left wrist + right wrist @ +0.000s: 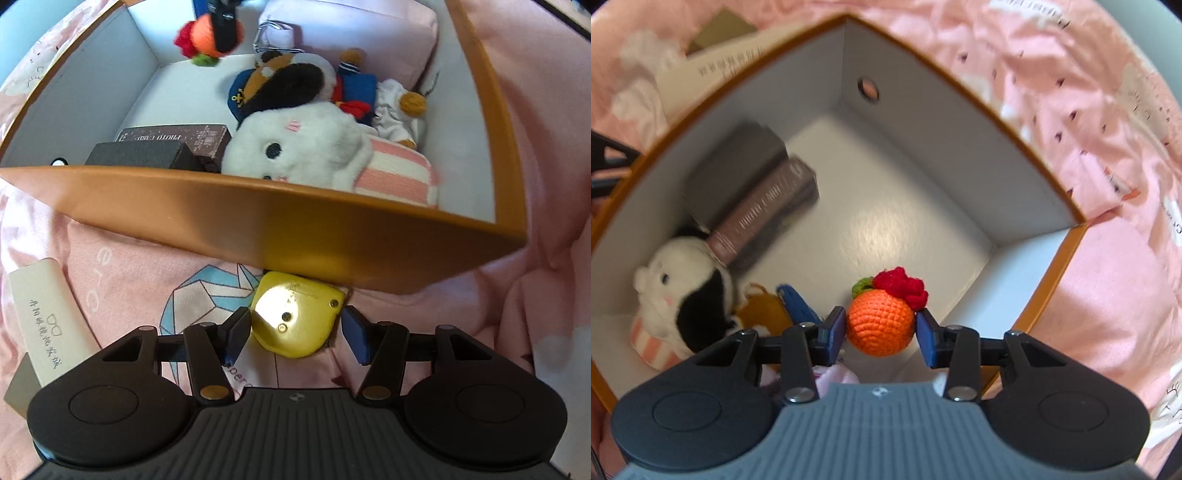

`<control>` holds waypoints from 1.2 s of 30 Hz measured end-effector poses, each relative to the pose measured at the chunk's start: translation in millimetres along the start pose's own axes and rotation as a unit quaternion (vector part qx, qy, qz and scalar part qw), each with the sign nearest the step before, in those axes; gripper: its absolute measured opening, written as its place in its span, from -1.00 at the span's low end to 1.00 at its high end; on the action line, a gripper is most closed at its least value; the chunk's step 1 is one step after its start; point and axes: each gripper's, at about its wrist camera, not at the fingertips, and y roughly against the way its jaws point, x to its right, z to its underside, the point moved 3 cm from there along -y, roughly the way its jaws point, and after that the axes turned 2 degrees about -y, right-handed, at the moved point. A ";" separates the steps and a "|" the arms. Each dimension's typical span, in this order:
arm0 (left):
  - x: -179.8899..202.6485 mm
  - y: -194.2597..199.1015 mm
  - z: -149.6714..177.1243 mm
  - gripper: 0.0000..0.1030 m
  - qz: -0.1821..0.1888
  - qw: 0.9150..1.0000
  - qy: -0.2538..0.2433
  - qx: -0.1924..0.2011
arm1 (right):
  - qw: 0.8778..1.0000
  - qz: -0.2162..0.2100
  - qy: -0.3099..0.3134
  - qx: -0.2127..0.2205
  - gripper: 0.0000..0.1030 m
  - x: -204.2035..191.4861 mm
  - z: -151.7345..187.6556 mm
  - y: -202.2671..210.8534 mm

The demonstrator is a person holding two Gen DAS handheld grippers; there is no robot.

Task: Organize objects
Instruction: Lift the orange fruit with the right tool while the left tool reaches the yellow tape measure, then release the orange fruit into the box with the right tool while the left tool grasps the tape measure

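Observation:
A yellow rounded case (295, 317) lies on the pink bedding, tight against the outer wall of an orange box (258, 206) with a white inside. My left gripper (297, 332) points down over the case and stands open, one pad on each side of it. Over the box's bare white floor (886, 221) my right gripper (881, 332) is shut on a crocheted orange (879, 321) with a red flower and green leaf. The left wrist view also shows that orange (201, 40) at the box's far end, with a dark finger (225, 26) across it.
Inside the box lie a white and black plush (295, 147), a sailor doll (354, 85), two dark boxes (173, 134), a lilac pouch (351, 33) and a pink striped cushion (395, 173). A white glasses case (44, 317) lies on the bedding left of my left gripper.

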 end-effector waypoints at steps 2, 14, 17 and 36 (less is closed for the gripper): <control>-1.7 -2.7 0.5 0.33 0.010 1.000 0.005 0.000 | 1.000 0.003 0.005 -0.024 -0.16 0.3 -1.9 -8.3; 5.3 -8.6 5.9 0.26 0.028 0.999 0.039 0.008 | 0.989 0.023 0.038 -0.143 -0.14 -10.1 -11.1 -41.2; 4.2 -7.4 10.8 0.25 0.032 0.998 0.054 0.010 | 0.989 0.026 0.036 -0.140 -0.12 -10.0 -9.9 -38.0; 12.5 51.6 23.4 0.24 -0.006 0.991 0.125 0.050 | 0.999 0.045 0.021 -0.006 -0.03 -17.6 26.0 31.5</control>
